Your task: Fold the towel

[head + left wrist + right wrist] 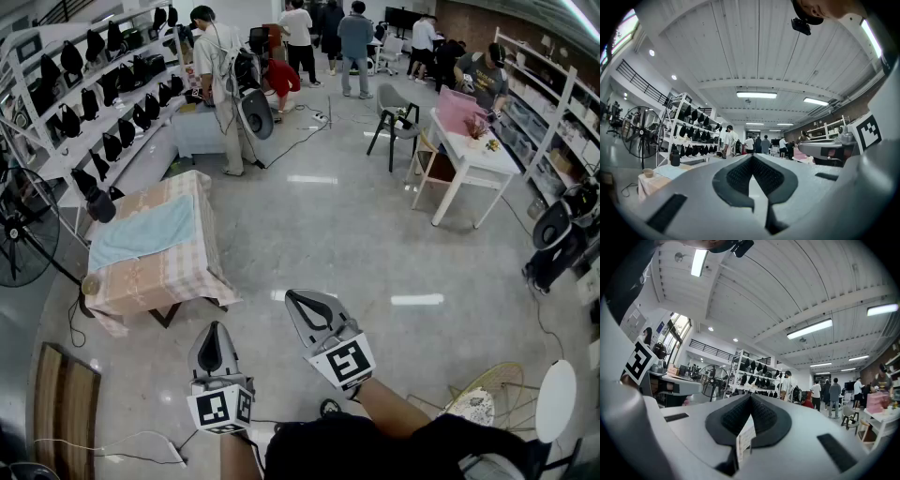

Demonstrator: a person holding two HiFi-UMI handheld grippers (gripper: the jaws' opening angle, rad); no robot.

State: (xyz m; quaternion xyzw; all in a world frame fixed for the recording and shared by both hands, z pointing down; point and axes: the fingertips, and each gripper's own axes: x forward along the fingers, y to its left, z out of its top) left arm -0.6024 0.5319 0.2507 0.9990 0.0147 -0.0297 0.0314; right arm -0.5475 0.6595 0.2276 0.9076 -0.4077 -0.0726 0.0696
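The light blue towel (141,232) lies spread flat on the table (178,281) with the checked cloth, while the left gripper (215,337) and the right gripper (302,305) hover level, well apart from that table on its near side, each with jaws closed together, holding nothing.

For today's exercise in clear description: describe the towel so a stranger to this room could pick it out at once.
Along the left wall runs a white shelving rack of black items; in front of it stands a small table draped in a pale checked cloth. The towel lies spread flat on top, the only plain light-blue fabric there, unlike the checked cloth beneath.
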